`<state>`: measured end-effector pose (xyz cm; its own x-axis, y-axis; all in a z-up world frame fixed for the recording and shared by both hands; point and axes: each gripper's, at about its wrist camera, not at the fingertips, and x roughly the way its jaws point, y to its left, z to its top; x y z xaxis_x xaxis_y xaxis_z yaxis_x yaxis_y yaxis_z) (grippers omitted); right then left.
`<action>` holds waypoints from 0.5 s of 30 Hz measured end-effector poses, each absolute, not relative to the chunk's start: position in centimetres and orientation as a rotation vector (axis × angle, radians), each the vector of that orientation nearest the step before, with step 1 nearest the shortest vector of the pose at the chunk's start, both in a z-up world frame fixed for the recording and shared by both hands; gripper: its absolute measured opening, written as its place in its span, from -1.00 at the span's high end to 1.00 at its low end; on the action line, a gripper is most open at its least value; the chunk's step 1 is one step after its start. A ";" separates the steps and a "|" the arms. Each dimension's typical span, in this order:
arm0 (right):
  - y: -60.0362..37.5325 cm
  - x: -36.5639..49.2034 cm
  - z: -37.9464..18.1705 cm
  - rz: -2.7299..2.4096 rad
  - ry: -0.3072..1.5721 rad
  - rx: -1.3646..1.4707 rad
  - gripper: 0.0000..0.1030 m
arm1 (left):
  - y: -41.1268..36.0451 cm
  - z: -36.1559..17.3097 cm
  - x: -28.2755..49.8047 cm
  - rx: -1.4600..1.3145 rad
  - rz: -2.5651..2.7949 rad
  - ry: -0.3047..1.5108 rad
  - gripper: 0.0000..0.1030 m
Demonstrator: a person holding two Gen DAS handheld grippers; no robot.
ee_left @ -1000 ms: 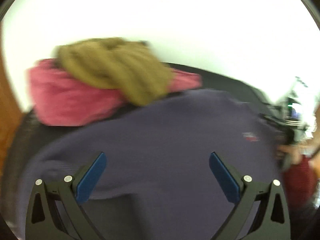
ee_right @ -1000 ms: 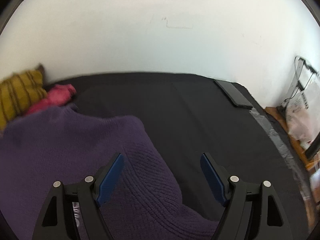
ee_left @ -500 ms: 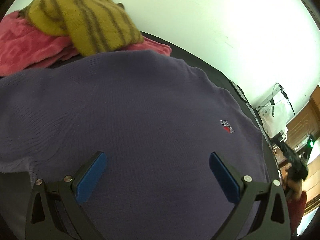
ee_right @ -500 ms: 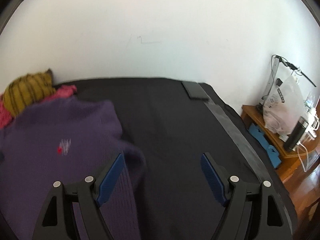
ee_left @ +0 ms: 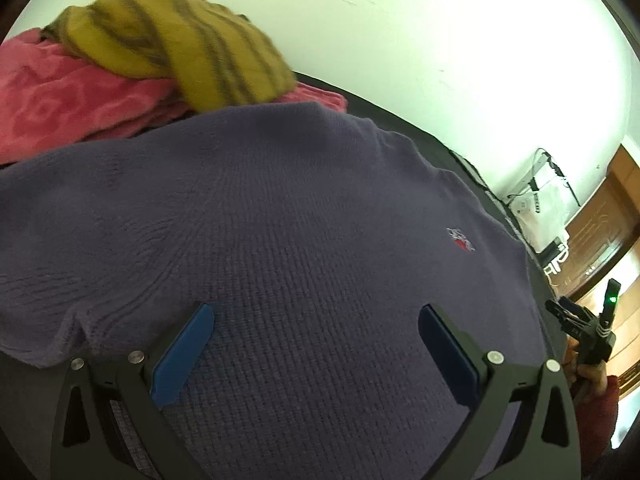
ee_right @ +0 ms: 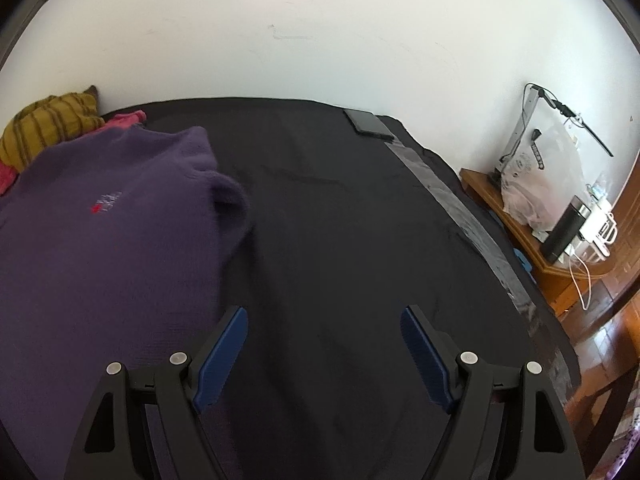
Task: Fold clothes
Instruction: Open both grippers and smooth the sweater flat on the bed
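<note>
1. Purple sweater (ee_left: 304, 240) lies spread on the black-covered bed (ee_right: 340, 240), right under your left tool (ee_left: 316, 344); its blue pads stand wide apart, released, with only knit fabric below and nothing pinched between them.
2. Your right tool (ee_right: 324, 350) is also released, jaws spread, hanging over bare black bed cover just beside the sweater's right edge; the fabric passes under its left finger, though you cannot tell whether they touch.
3. A small red and white logo (ee_left: 461, 239) sits on the sweater's chest, toward the right in the left wrist view.
4. A rounded fold of the sweater bulges up at its far right edge in the right wrist view.
5. Beyond the sweater, against the white wall (ee_right: 320, 40), a pink garment (ee_left: 68, 100) lies with a mustard striped garment (ee_left: 180, 48) heaped on top of it.
6. At the bed's far right corner lies a flat dark slab (ee_right: 368, 122).
7. Off the bed to the right, a wooden side table (ee_right: 520, 216) carries a plastic bag (ee_right: 540, 176) and a dark cylinder (ee_right: 564, 228).
</note>
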<state>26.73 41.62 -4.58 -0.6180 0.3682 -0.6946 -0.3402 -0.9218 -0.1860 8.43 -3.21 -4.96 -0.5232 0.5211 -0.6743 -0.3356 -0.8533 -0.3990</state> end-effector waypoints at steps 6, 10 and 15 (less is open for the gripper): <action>41.7 27.8 -5.9 2.510 -0.009 -1.134 -0.57 | -5.4 -5.0 7.9 -1.139 2.346 -0.324 -1.00; 40.8 27.4 -6.6 2.562 0.006 -1.151 -0.57 | -5.1 -5.2 7.9 -1.135 2.341 -0.337 -1.00; 40.0 25.4 -6.9 2.596 -0.001 -1.171 -0.57 | -4.9 -5.2 8.0 -1.132 2.340 -0.346 -1.00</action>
<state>25.39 40.00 -6.94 -0.6264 0.2641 -0.7334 -0.2637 -0.9572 -0.1195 8.02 -4.88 -5.20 -0.5198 0.5495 -0.6541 -0.3364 -0.8355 -0.4345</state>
